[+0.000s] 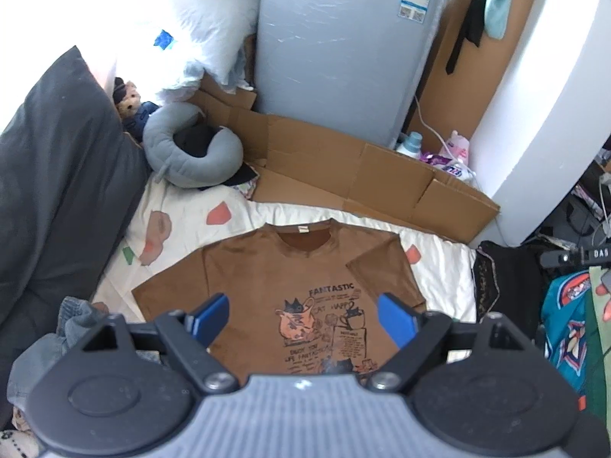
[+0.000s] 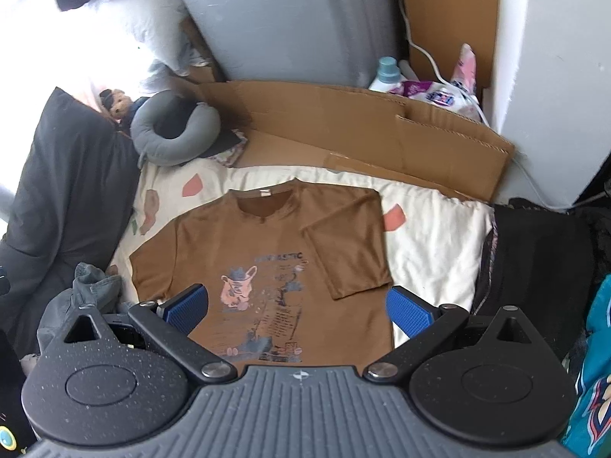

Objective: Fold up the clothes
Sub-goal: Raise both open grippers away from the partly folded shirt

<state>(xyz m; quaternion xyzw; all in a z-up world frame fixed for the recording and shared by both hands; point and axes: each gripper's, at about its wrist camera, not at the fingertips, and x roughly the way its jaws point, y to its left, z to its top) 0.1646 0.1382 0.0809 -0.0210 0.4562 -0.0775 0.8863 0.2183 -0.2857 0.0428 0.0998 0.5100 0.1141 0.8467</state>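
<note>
The bed (image 1: 439,267) has a cream sheet with coloured patches. A brown T-shirt (image 1: 267,278) lies flat on it, one sleeve folded onto the chest. A grey neck pillow (image 1: 198,168) and flat cardboard (image 1: 343,175) lie at the far edge, a dark cushion (image 1: 57,160) on the left, and crumpled denim (image 1: 76,320) beside the shirt.

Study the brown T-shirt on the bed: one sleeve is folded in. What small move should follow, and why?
Probably take the left gripper, jaws open, down to the flat sleeve and fold it across the brown T-shirt, matching the folded sleeve.
</note>
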